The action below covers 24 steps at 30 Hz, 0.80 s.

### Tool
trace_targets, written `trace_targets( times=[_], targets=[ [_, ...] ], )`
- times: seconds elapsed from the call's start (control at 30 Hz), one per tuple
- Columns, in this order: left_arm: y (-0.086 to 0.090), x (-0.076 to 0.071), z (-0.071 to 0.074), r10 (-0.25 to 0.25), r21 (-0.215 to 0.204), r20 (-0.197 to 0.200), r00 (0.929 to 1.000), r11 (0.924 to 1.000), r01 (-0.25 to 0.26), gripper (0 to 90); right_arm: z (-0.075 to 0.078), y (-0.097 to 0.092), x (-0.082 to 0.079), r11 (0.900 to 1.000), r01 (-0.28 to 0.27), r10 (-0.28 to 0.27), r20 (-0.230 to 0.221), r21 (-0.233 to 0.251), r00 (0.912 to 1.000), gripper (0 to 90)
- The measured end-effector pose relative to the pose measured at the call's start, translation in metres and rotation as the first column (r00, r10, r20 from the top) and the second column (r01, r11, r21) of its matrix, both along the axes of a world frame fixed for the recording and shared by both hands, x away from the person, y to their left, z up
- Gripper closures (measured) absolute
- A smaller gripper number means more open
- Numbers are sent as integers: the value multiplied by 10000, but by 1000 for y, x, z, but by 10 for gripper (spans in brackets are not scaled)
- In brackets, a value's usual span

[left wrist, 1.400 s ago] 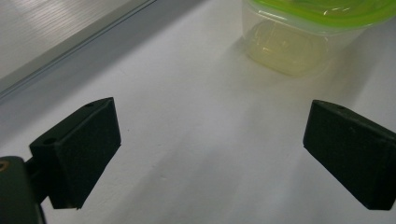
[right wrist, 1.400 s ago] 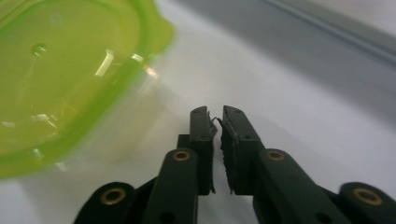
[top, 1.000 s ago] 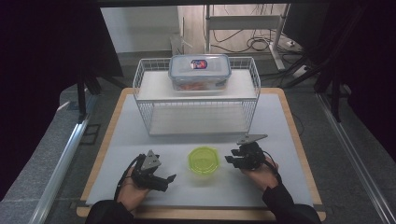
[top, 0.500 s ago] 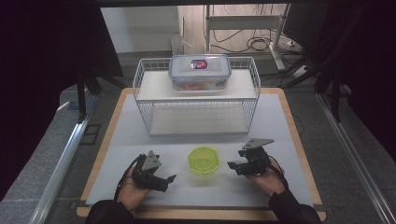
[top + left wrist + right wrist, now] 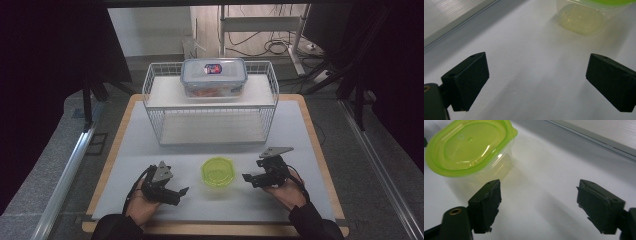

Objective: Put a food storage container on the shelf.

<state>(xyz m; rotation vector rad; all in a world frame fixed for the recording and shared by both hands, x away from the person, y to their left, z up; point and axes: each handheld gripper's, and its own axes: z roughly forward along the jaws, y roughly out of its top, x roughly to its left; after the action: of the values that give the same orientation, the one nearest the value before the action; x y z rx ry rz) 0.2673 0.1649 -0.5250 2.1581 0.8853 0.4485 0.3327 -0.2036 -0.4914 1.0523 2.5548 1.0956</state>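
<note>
**Container between two open grippers**

Container placement decided the coming move: the small clear tub with a lime-green lid [image 5: 218, 171] sat on the white board [image 5: 300, 130], near its front edge and about midway along it, with one gripper on each side.

On the left, the left gripper [image 5: 177, 192] rested on the board toward the front left corner, its jaws apart with nothing between them. It pointed right and slightly toward the front edge, so the tub lay ahead and off toward the far side; in the left gripper view the tub's base [image 5: 581, 21] showed at the top, well beyond the jaw tips.

In the middle, the tub stood upright, lid on, its oval lid's long axis running roughly left to right across the board.

On the right, the right gripper [image 5: 248, 178] pointed left at the tub and looked the nearer of the two, just beside it but apart. Its jaws had just been opening and stood wide with only bare board between them. In the right gripper view the tub [image 5: 470, 147] lay ahead and off to the left jaw's side, not centred.

Behind, a wire basket [image 5: 150, 95] carried a larger clip-lid food box [image 5: 214, 77].
</note>
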Motion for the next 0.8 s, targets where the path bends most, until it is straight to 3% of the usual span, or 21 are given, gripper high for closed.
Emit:
trace_targets(
  times=[0.2,0.4,0.5,0.73,0.8],
  targets=[
    [0,0,0,-1,12,7,10000,10000,1,47,10,0,-3,9999,105,-105,-70,-94,9999,235],
    [1,0,1,84,-17,49,10000,10000,-84,45,22,5,-7,9971,-169,174,-67,736,9998,382],
    [2,1,1,113,-91,57,9999,9999,-112,46,22,10,-4,9902,-374,430,-383,1346,9983,451],
    [2,0,1,53,-37,50,10000,10000,-52,45,16,22,4,9838,-395,542,-803,1750,9953,488],
    [2,1,1,82,-41,65,9999,10000,-82,44,11,26,9,9798,-378,614,-1155,1963,9914,491]
  ],
)
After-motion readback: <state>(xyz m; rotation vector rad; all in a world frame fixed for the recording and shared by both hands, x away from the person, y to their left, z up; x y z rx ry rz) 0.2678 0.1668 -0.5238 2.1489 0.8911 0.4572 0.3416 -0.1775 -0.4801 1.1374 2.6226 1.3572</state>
